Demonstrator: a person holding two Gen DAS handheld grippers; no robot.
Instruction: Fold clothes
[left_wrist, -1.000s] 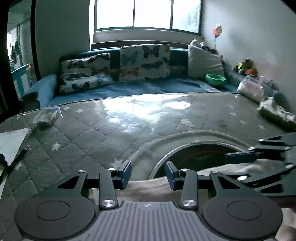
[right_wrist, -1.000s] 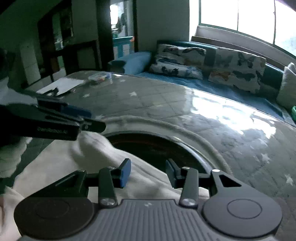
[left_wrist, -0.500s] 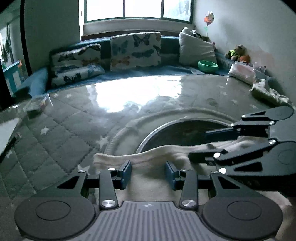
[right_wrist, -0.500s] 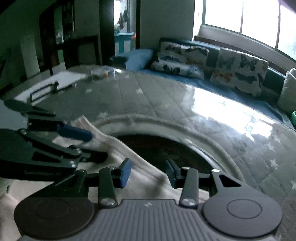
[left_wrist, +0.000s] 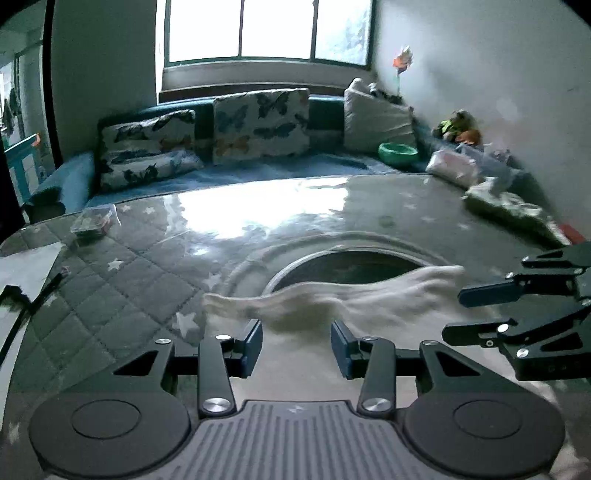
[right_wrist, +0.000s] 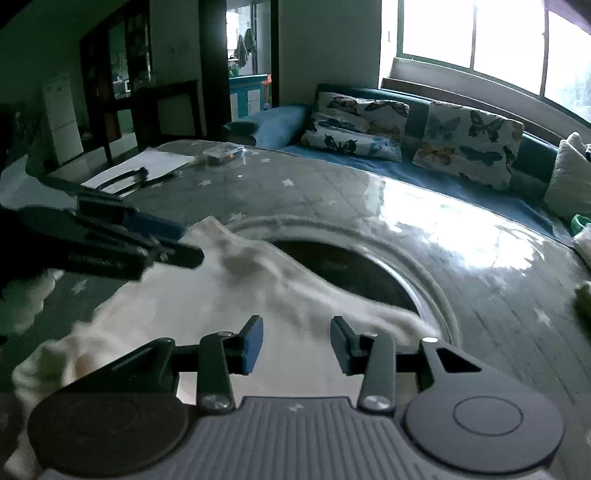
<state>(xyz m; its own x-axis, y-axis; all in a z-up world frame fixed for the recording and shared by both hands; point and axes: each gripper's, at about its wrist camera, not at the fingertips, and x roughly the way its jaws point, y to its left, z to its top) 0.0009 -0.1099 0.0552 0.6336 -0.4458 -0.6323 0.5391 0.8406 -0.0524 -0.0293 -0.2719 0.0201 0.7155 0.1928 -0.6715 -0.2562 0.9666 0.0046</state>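
A cream garment (left_wrist: 369, 299) lies on the grey star-quilted tabletop (left_wrist: 147, 280), its far edge blurred and draped over the near rim of a round dark recess (left_wrist: 347, 262). My left gripper (left_wrist: 297, 347) hovers open over the cloth with nothing between its blue pads. At the right edge of this view, my right gripper (left_wrist: 465, 314) reaches in, also open. In the right wrist view the garment (right_wrist: 258, 288) spreads under my open right gripper (right_wrist: 297, 347). There my left gripper (right_wrist: 184, 240) sits by the cloth's far left corner.
A clear plastic box (left_wrist: 92, 221) and white paper (left_wrist: 22, 266) with a black cable lie at the table's far left. A folded cloth pile (left_wrist: 513, 210) rests at the right edge. A sofa with butterfly cushions (left_wrist: 258, 125) and a green bowl (left_wrist: 397, 152) stand behind.
The garment's far edge has slid forward onto the rim of the round recess and more cloth shows. Both grippers have drawn back over it, staying open.
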